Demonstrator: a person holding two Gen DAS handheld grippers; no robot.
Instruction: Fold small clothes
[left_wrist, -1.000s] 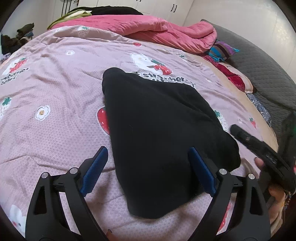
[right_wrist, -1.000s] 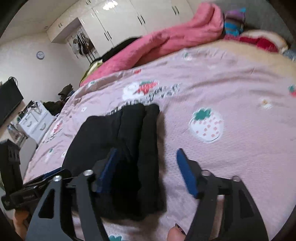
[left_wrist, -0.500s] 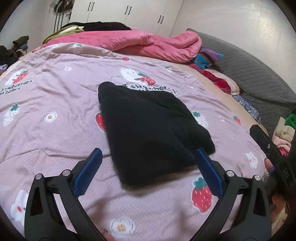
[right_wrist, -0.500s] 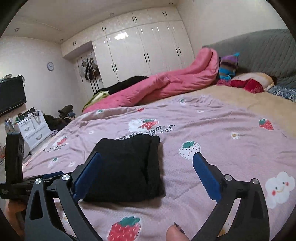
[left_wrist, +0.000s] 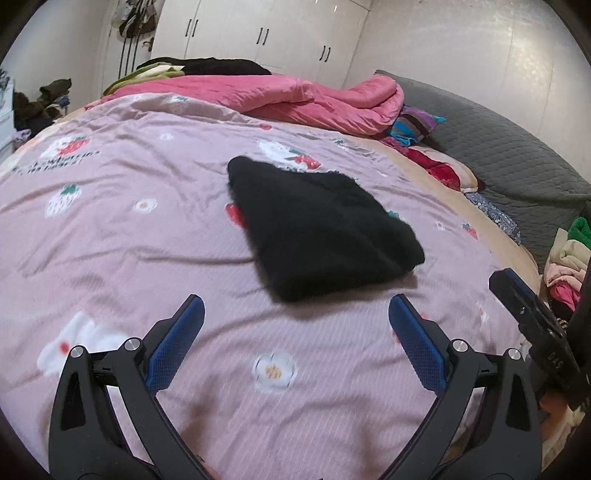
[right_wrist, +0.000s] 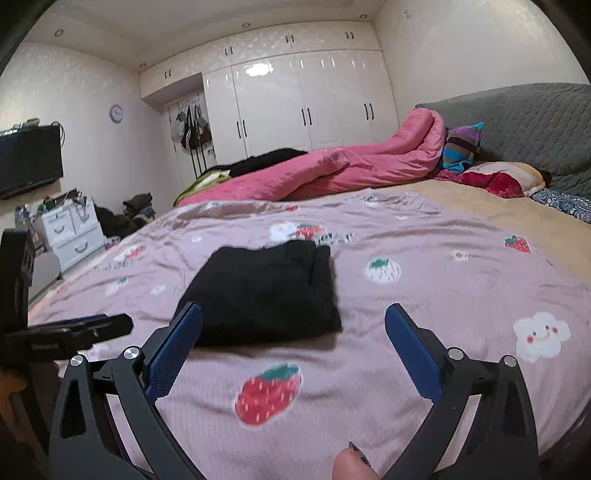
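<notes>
The black garment (left_wrist: 317, 225) lies folded mid-bed (left_wrist: 110, 229), soft, light, limp; its thick folded edge is best pinched. Both left gripper (left_wrist: 295, 328) and right gripper (right_wrist: 293, 332) are held apart, empty

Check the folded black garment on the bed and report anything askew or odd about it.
Nothing stands out. The black garment lies folded in a compact block on the pink strawberry quilt, edges fairly even. Both the left gripper and right gripper are open and clear of it.

No legible text anywhere.
</notes>
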